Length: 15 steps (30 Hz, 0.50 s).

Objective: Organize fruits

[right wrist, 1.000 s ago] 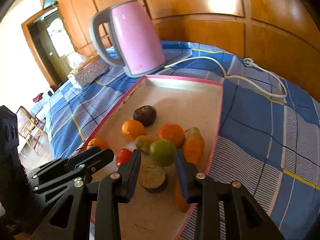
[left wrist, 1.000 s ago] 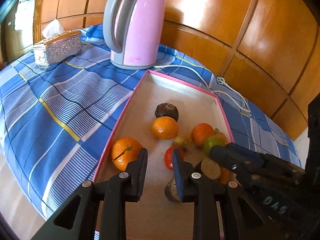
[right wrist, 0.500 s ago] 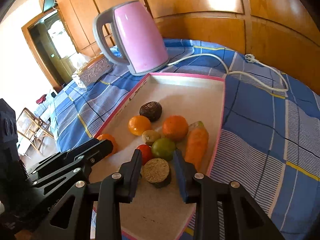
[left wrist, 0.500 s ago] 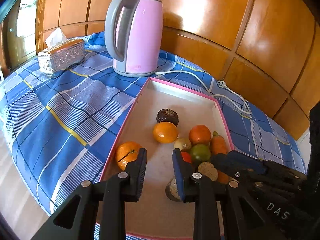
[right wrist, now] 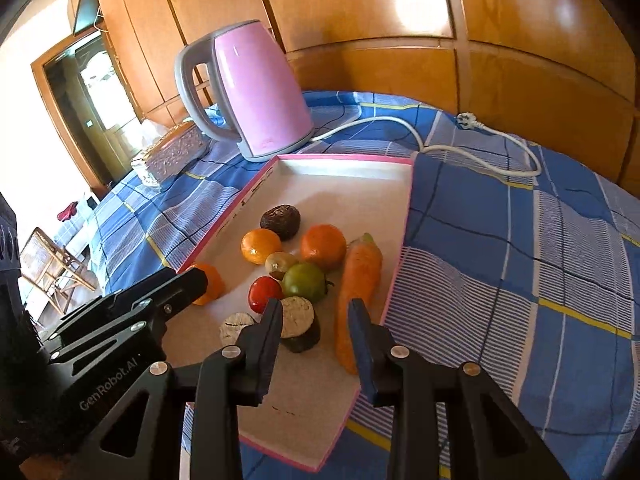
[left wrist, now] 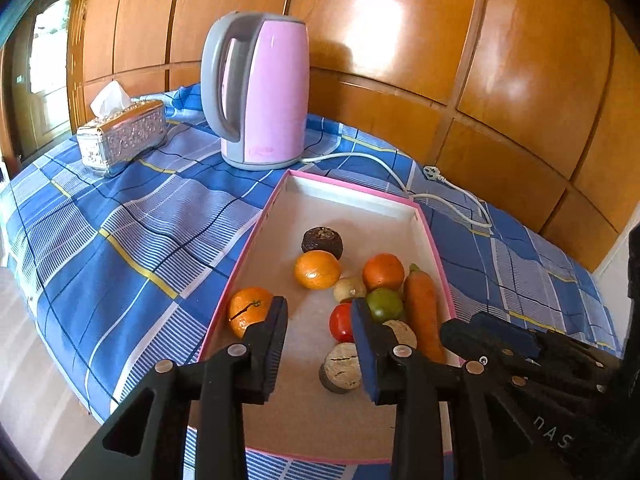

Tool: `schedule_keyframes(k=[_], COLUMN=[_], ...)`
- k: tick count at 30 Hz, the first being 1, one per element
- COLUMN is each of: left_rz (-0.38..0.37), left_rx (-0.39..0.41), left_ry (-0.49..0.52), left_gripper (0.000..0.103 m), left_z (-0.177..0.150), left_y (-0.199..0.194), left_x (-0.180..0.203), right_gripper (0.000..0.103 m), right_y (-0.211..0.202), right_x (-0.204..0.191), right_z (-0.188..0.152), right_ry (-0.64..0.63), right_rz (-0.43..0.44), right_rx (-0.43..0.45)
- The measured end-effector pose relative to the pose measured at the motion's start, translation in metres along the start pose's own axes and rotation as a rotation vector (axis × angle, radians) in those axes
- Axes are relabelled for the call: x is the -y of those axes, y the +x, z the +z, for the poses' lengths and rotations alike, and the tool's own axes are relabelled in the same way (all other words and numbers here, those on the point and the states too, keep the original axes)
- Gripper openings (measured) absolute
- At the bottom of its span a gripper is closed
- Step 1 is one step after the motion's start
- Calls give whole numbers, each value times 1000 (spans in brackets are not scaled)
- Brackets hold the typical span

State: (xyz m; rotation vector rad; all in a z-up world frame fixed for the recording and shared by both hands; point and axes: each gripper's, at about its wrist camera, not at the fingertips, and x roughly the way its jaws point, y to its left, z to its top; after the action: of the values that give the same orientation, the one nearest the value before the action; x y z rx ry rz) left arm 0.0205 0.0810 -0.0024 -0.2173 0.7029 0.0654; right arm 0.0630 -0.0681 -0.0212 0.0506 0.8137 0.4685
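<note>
A pink-rimmed tray holds three oranges, a dark round fruit, a green fruit, a red tomato, a small yellowish fruit, a carrot and two cork-like stubs. My left gripper is open and empty above the tray's near part, beside the tomato. My right gripper is open and empty, raised over one stub and the carrot's tip. Each gripper shows in the other's view.
A pink kettle stands behind the tray on the blue checked cloth, its white cord trailing right. A silver tissue box sits far left. Wooden panelling rises behind. The table edge drops off at the left.
Both grippers have pulled back and up from the fruits. The green fruit and stub that lay between the right fingers now lie free in the tray.
</note>
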Motion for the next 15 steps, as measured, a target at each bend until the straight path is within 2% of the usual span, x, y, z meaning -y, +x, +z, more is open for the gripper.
schedule_keyframes(k=[11, 15], left_rz=[26, 43], left_rx=[21, 37], left_ry=[7, 28], left_gripper=[46, 61], left_z=[-10, -15], left_y=[-13, -18], left_x=[6, 11], right_gripper=[38, 38], right_y=[-20, -26], right_x=[4, 6], right_z=[-12, -17], right_ry=[-3, -6], right_rz=[-97, -133], right_rx=[53, 68])
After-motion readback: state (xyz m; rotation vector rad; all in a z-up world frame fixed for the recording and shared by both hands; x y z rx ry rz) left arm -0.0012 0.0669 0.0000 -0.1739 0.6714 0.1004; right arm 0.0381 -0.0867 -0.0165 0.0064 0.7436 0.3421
